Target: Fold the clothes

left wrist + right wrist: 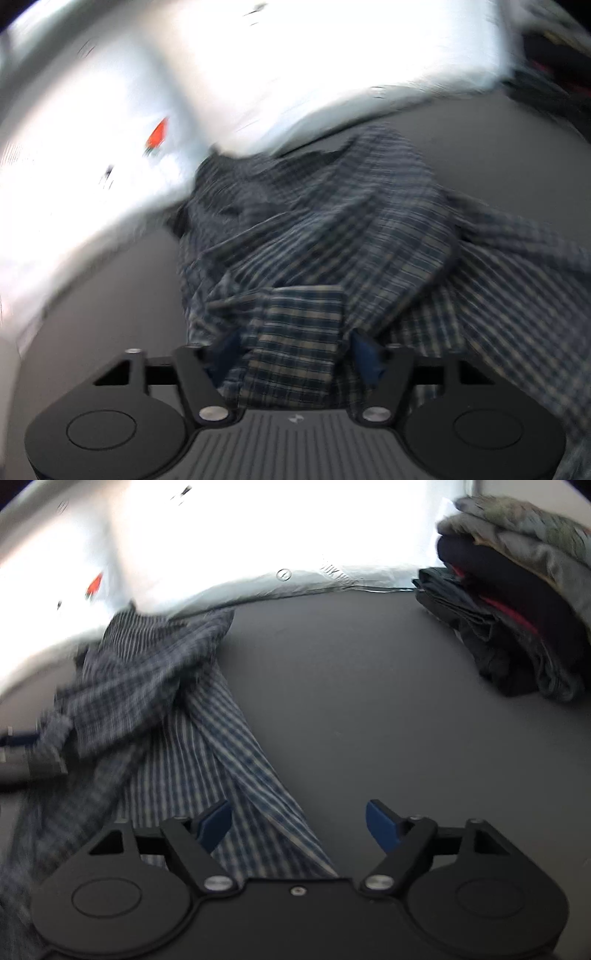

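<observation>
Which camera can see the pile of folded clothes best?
The right wrist view: the pile of folded clothes sits whole at the table's far right. The left wrist view shows only a dark blurry bit at its top right edge.

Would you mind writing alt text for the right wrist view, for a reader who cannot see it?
The open right gripper with blue fingertip pads hovers over the edge of a crumpled blue-and-white checked shirt on a dark grey table. A stack of folded dark clothes sits at the far right, white plastic sheeting behind.
</observation>
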### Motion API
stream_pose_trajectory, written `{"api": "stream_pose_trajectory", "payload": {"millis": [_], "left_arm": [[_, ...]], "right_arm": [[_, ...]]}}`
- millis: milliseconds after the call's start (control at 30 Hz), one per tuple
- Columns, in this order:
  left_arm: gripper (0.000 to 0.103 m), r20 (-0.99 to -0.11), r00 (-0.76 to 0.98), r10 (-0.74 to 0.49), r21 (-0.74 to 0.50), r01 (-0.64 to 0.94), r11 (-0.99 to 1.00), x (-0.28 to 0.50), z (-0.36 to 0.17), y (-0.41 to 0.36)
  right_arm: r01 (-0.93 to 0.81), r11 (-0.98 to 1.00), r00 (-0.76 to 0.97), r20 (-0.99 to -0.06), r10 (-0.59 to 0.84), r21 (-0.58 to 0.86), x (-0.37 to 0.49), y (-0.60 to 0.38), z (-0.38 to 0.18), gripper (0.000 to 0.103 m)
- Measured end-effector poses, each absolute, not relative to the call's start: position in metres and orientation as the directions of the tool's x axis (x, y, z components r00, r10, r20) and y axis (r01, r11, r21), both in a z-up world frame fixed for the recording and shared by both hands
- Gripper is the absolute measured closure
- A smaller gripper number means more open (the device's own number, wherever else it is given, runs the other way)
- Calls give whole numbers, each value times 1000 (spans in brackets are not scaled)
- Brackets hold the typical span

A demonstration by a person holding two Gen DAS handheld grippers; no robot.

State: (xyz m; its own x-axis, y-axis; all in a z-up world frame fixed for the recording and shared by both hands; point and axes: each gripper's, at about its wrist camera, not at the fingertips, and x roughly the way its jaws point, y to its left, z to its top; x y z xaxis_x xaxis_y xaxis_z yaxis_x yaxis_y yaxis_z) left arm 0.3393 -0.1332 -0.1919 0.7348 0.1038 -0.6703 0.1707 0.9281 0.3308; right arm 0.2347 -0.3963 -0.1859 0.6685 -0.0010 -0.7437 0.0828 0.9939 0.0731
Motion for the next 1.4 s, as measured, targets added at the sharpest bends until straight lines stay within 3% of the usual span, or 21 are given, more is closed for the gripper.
{"api": "stream_pose_trajectory", "payload": {"millis": [133,233,300,400,533,700,900,1400], "left_arm": [[59,-683,721,121,293,119,949,345,-188,-121],[86,-713,696,87,188,70,980,351,-185,-106],[87,-714,696,80,131,19,991,353,-181,-96],[90,-701,710,66,64,-29,997,354,-171,-84],[92,-670,742,19,-29,-51,998,361,-147,-69],[93,-558,829,35,-10,-49,999,368,-104,-53],[93,-438,898,24,-31,-43,999,379,-57,-17],[94,-291,950,-113,-66,98,993,411,12,66]], "right_arm": [[37,997,639,-768,34,74,227,-406,-195,49],[10,997,622,-782,50,73,228,-413,-204,72],[-7,997,639,-767,58,70,227,-416,-206,93],[8,992,651,-754,92,128,226,-423,-205,100],[37,982,657,-745,114,183,224,-426,-204,102],[20,996,677,-734,52,89,218,-410,-198,102],[110,989,705,-709,-8,98,209,-390,-185,102],[278,944,772,-626,-110,176,188,-315,-153,102]]}}
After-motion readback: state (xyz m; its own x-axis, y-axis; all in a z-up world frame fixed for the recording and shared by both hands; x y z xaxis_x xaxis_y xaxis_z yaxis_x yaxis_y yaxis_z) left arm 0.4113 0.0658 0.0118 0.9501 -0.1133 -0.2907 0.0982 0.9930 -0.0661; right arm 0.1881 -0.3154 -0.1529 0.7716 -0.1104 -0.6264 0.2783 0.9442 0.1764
